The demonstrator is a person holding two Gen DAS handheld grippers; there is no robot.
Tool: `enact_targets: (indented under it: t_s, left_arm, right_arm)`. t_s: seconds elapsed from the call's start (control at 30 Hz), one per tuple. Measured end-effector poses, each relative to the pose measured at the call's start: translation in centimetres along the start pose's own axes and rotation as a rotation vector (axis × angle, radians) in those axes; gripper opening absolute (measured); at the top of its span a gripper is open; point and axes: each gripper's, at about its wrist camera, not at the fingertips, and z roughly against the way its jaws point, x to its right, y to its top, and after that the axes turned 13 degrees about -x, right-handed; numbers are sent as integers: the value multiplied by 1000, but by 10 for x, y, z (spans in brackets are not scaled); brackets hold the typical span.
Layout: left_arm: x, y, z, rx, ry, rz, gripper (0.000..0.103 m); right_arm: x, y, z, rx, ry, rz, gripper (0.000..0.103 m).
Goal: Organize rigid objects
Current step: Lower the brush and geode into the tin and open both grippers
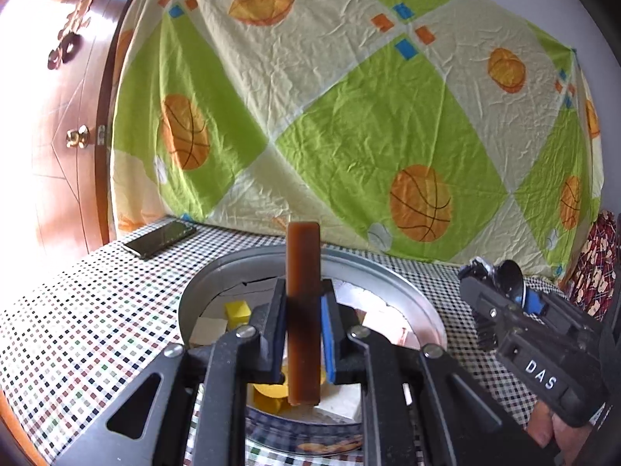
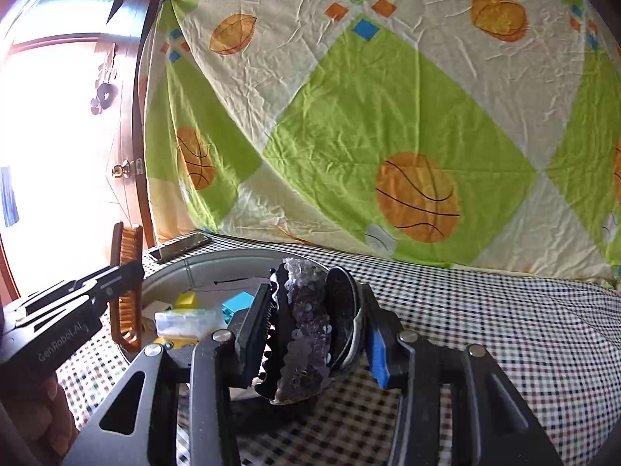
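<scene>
**Both grippers loaded over the tin**

The left gripper (image 1: 302, 334) has its fingers (image 1: 273, 326) pinching a brown comb (image 1: 303, 310), held upright, its top poking well above the fingertips and its lower end hanging over the round metal tin (image 1: 217, 272). From the right wrist camera the same comb shows its teeth, standing at the tin's left edge.

Over on the right, the right gripper (image 2: 314, 330) has its fingers (image 2: 378, 353) closed on a dark hair clip (image 2: 306, 326), purple sequins and black teeth clamped between the pads, with something round and glossy against the blue pad. It is held just above the bench (image 2: 504, 330) at the near rim of the tin.

Down inside the tin: a yellow block (image 1: 236, 310), a blue block (image 2: 236, 305), a small clear box (image 2: 182, 322) and pale pieces I cannot identify.

Further out, a black phone (image 1: 161, 239) lies on the checked cloth near the far left corner. Behind it all hangs a green-and-cream sheet (image 1: 349, 116) printed with basketballs, and a wooden door (image 1: 58, 136) stands at the left.
</scene>
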Motion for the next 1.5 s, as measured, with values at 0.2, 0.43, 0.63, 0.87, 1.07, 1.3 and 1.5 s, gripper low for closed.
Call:
enact_targets:
  t_s: [0.2, 0.43, 0.63, 0.87, 1.07, 1.3, 1.5]
  left_arm:
    - [-13, 15, -26, -97, -13, 9, 13]
    - [-14, 14, -59, -227, -14, -24, 15]
    - [-17, 11, -54, -207, 19, -11, 69]
    - [-17, 14, -28, -157, 65, -21, 92]
    - [-19, 16, -9, -132, 99, -19, 95]
    - [-19, 18, -3, -129, 129, -27, 95]
    - [-14, 16, -1, -125, 137, -38, 95]
  right_arm:
    - [-16, 16, -39, -98, 33, 24, 46]
    - [-20, 13, -80, -228, 48, 40, 50]
    - [-13, 9, -69, -204, 65, 13, 72]
    - [-5, 7, -45, -160, 48, -24, 74]
    - [-7, 11, -23, -117, 60, -19, 75]
    - [-15, 11, -4, -80, 73, 1, 76]
    - [-14, 8, 3, -71, 78, 4, 76]
